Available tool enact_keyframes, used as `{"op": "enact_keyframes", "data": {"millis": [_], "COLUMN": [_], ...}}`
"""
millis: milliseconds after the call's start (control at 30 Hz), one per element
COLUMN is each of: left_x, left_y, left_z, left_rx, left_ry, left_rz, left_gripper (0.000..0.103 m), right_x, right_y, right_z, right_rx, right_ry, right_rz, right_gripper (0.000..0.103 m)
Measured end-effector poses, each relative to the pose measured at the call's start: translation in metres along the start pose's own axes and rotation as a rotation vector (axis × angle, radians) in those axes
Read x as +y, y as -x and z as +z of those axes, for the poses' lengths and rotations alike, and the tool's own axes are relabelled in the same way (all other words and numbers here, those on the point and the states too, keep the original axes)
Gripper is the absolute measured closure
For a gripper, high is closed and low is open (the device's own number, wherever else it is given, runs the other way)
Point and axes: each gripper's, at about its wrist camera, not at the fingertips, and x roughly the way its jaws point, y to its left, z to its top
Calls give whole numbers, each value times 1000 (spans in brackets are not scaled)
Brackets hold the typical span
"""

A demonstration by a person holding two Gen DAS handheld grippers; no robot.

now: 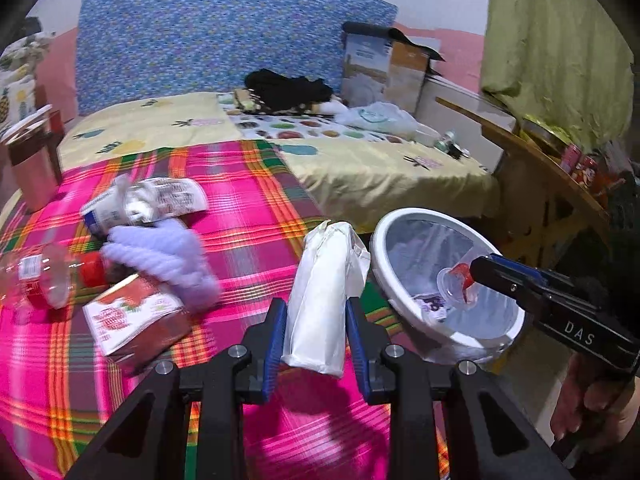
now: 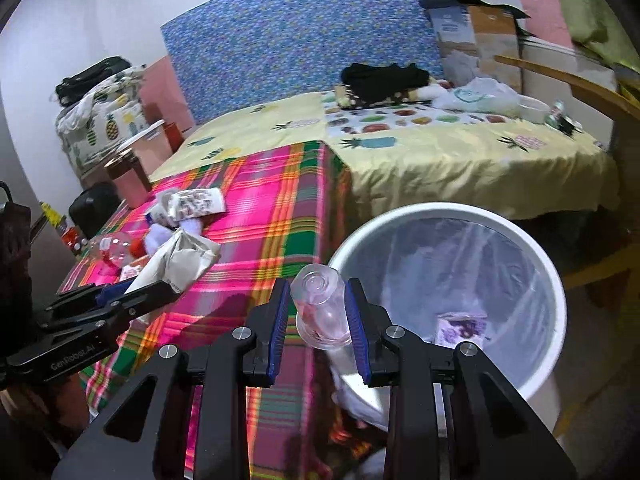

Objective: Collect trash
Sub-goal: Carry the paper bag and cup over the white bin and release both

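Note:
My left gripper (image 1: pixel 317 320) is shut on a white crumpled paper bag (image 1: pixel 320 300), held above the pink plaid cloth (image 1: pixel 248 240) near its right edge; the same bag (image 2: pixel 176 260) shows in the right wrist view. My right gripper (image 2: pixel 318 312) is shut on a small clear plastic cup (image 2: pixel 322 308), held at the left rim of the white bin (image 2: pixel 440 216). In the left wrist view that cup (image 1: pixel 456 284) hangs over the bin (image 1: pixel 384 280). The bin has a clear liner and a scrap of wrapper (image 2: pixel 462 326) at its bottom.
On the plaid cloth lie a crumpled printed wrapper (image 1: pixel 152 200), a lilac knitted item (image 1: pixel 168 260), a clear bottle with red cap (image 1: pixel 48 276) and a red-and-white carton (image 1: pixel 136 316). A wooden table (image 1: pixel 536 160) stands beyond the bin. A pink container (image 1: pixel 32 160) sits at far left.

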Motion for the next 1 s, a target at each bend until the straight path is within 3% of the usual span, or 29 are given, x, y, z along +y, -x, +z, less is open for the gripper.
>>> {"op": "enact_keyframes", "data": {"millis": [633, 833, 1000], "left_x": [-82, -91, -90], "left_y": [-66, -84, -93], "left_z": [10, 15, 19], "left_rx": [79, 92, 101], "left_ry": [-123, -132, -113], "left_rz": [-134, -149, -170], "left_gripper": [71, 68, 57], "right_x": [-59, -70, -73], "right_y": [7, 5, 1], "right_z": [-19, -23, -25], "right_rx": [40, 60, 77], "right_ry": [-125, -139, -142], "right_rz": [-91, -94, -104], "right_gripper": [73, 73, 73]}}
